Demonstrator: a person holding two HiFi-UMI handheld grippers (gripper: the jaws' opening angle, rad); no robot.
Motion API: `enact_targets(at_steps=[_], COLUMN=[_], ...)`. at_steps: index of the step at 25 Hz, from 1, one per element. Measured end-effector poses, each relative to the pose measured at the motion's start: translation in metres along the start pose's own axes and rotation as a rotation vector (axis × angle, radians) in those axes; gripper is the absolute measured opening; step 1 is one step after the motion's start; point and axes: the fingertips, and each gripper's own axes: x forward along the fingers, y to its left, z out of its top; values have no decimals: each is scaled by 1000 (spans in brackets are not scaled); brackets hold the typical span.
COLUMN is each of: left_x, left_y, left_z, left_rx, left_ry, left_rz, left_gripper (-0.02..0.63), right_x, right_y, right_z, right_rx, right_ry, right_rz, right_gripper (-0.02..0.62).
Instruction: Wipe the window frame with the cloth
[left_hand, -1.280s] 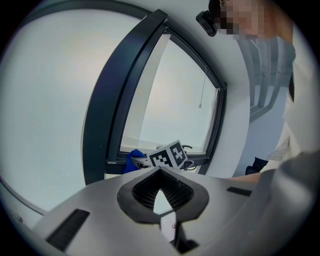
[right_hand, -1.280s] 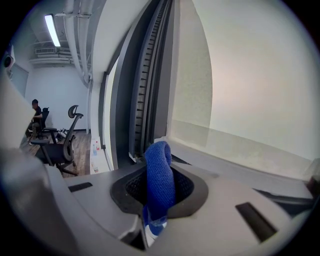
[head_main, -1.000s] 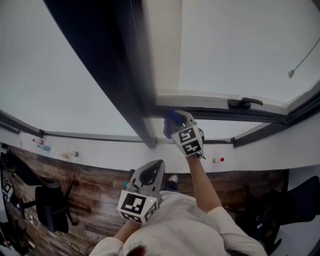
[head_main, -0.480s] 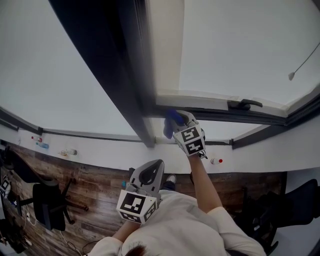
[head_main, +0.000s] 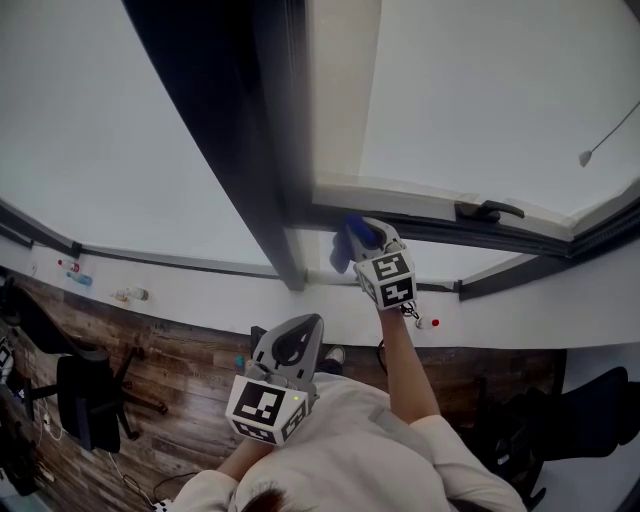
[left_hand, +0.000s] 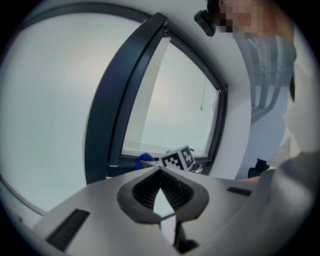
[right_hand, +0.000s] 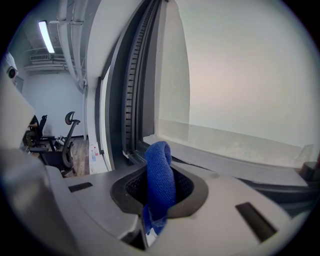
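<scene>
The right gripper (head_main: 366, 238) has its jaws clenched on the blue cloth (head_main: 346, 243). A folded wad sticks out past the tips so that fabric, not plastic, meets the window frame (head_main: 420, 216). It sits at the lower rail's left corner, seemingly touching. The left gripper (head_main: 305, 330) hangs low by the chest, jaws closed on nothing and out of the way.

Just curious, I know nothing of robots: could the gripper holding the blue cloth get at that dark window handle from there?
Probably yes. The right gripper, shut on the blue cloth, is at the window frame; the handle sits further along the same rail, with nothing between.
</scene>
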Motion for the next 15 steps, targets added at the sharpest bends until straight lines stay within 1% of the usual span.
enact_targets(at_steps=[3, 8, 15], left_x=[1, 3, 6], left_y=[-1, -3, -1], left_z=[1, 5, 3], left_rx=[-5, -4, 2], left_ry=[-5, -10, 11], left_rz=[-11, -34, -51], left_gripper=[5, 5, 5], right_x=[0, -2, -13], right_y=[-2, -4, -20], right_z=[-2, -2, -7], right_rx=[46, 21, 29], right_ry=[5, 16, 15], right_rz=[3, -1, -58], right_gripper=[51, 51, 51])
